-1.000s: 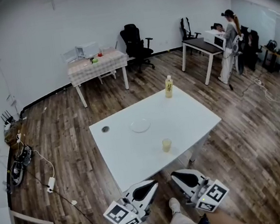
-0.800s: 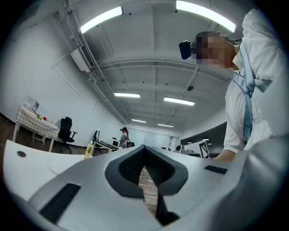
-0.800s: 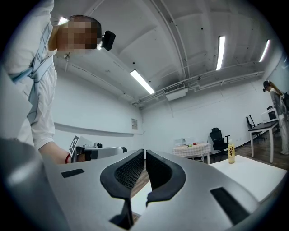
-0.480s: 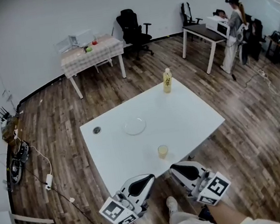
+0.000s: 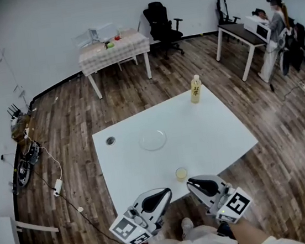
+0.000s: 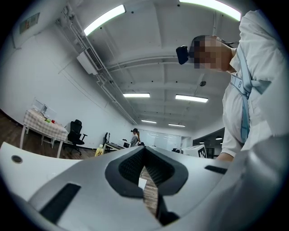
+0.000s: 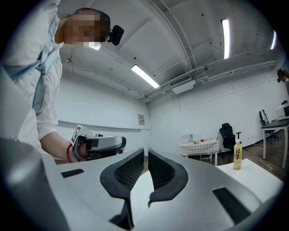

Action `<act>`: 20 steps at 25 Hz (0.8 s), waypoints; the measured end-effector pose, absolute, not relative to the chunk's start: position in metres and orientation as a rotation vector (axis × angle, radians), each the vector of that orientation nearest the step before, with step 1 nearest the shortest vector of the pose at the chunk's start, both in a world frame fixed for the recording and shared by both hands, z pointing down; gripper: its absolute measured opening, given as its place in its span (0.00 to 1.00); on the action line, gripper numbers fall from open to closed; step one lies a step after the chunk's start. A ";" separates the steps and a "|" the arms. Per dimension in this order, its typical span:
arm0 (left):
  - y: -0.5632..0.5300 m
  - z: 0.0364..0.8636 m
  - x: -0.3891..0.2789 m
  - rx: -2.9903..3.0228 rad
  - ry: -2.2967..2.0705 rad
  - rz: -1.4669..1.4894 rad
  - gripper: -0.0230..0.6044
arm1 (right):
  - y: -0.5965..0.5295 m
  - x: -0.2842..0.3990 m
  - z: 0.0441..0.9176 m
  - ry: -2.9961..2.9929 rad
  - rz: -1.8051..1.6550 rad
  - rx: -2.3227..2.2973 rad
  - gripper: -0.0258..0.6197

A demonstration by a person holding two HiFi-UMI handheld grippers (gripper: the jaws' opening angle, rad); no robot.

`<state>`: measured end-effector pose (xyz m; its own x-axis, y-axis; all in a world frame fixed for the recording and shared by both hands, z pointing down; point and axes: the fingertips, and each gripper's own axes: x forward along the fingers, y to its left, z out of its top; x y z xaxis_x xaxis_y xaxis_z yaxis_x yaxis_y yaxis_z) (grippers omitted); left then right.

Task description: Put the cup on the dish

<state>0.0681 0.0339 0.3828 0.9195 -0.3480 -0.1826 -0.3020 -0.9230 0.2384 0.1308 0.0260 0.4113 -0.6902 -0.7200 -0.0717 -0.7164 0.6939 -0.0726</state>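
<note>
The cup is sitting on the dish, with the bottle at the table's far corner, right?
No. In the head view the cup stands on the table near its near edge, apart from the dish. The bottle is at the far corner.

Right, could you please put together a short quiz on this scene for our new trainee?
1. True or false: the cup stands on the dish.
2. Which thing stands nearest the far corner of the white table? A. the bottle B. the cup C. the dish
3. What does the right gripper hold between its jaws?
Key:
1. False: the cup stands apart from the dish, near the table's front edge.
2. A.
3. Nothing: its jaws are shut and empty.
</note>
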 end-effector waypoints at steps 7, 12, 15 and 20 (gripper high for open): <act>0.018 0.391 0.076 2.847 -0.570 -0.295 0.04 | 0.006 0.137 0.439 2.836 -0.078 -1.097 0.12; 0.011 0.407 0.081 2.828 -0.576 -0.239 0.04 | -0.010 0.138 0.474 2.899 -0.097 -1.109 0.28; 0.006 0.410 0.085 2.834 -0.554 -0.213 0.04 | -0.024 0.139 0.498 2.940 -0.135 -1.143 0.32; -0.007 0.422 0.081 2.824 -0.538 -0.168 0.04 | -0.040 0.137 0.536 3.002 -0.180 -1.167 0.40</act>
